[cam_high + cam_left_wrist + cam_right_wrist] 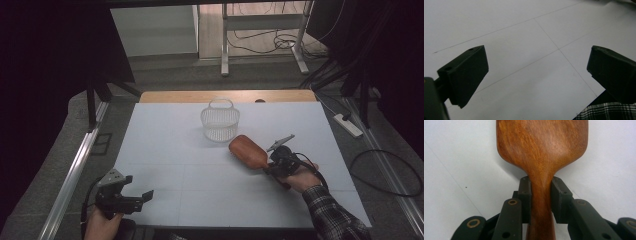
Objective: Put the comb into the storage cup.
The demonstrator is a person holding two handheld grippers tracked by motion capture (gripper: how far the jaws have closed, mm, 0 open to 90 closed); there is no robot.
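Nearest the lens in the right gripper view, the right gripper (541, 195) is clamped on the narrow neck of the wooden paddle (541, 150), one black pad pressed to each side where the handle meets the broad blade. This grip point is sensible: the neck is the slimmest section, so the jaws need little travel and the flared blade ahead of them cannot slide back through. From the high view, the same wooden paddle (248, 151) lies right of centre on the white table (165, 150), its blade pointing up and left toward the white mesh basket (220, 121), which stands upright just beyond the blade tip and apart from it. That alignment suggests the paddle is held ready for transfer toward the basket; whether the blade rests on the table or is slightly raised cannot be determined. The left gripper (131, 199) is parked near the front left of the table, well apart from both items. In the left gripper view its jaws stand wide apart over bare table (529, 45) with nothing between them, which keeps that side clear of the working path. A plaid sleeve (332, 212) marks the person's right forearm.
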